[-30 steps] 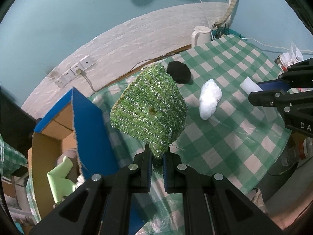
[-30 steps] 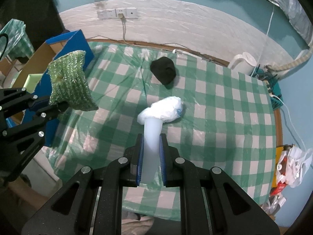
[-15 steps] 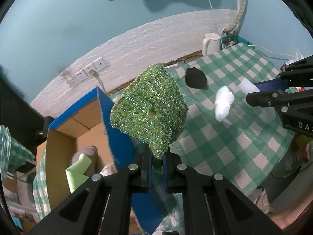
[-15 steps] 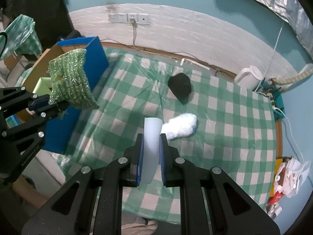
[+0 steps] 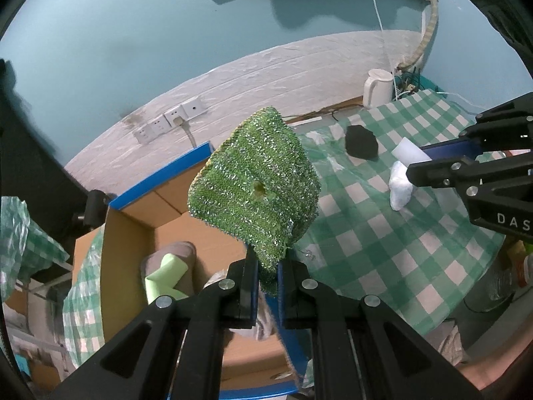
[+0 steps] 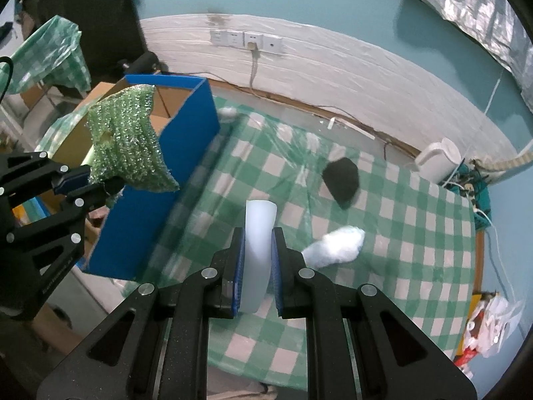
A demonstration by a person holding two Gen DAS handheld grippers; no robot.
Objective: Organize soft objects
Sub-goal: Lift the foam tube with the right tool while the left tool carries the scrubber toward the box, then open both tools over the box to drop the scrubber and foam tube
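Green-checked worktop (image 6: 393,233); open blue cardboard box (image 5: 140,220) lower left, under left gripper (image 5: 266,266) jaws clamping glittery green scouring pad (image 5: 253,186); right gripper (image 6: 258,253) jaws clamp white foam block (image 6: 258,233)

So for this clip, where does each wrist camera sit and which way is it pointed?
Left wrist: rides the left gripper, looking along its fingers past the clamped green scrubber into the cardboard box; the right gripper shows at right.
Right wrist: rides the right gripper, which clamps a white foam piece, facing the checked tablecloth; the left gripper shows at left.
Shared: scrubber, box, black lump, white wad.
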